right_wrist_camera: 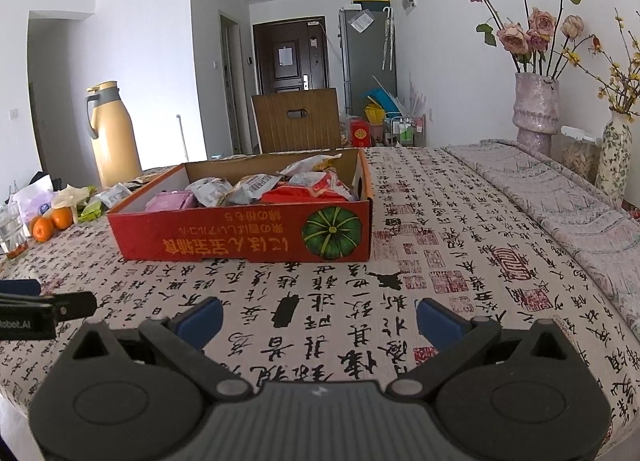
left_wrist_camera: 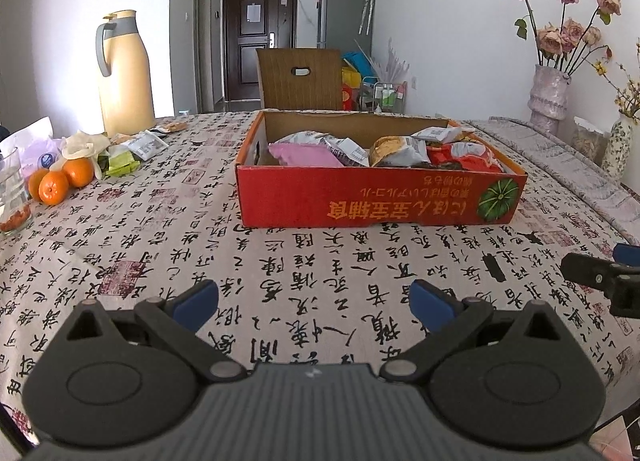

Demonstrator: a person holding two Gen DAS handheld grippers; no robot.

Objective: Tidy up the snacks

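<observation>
A red cardboard box (left_wrist_camera: 380, 201) (right_wrist_camera: 240, 237) with a green pumpkin picture stands on the table. It holds several snack packets (left_wrist_camera: 384, 149) (right_wrist_camera: 256, 189), among them a pink one (left_wrist_camera: 304, 155) and a red one (left_wrist_camera: 464, 157). My left gripper (left_wrist_camera: 314, 303) is open and empty, low over the tablecloth in front of the box. My right gripper (right_wrist_camera: 320, 319) is open and empty, in front of the box's right end. Each gripper shows at the edge of the other's view, the right one (left_wrist_camera: 600, 281) and the left one (right_wrist_camera: 40, 313).
A yellow thermos jug (left_wrist_camera: 124, 73) stands at the far left. Oranges (left_wrist_camera: 60, 179), loose packets (left_wrist_camera: 140, 145) and a glass (left_wrist_camera: 12, 197) lie at the left. Vases with flowers (right_wrist_camera: 536, 109) stand at the right on a grey cloth (right_wrist_camera: 560, 197). A wooden chair (left_wrist_camera: 300, 79) stands behind the table.
</observation>
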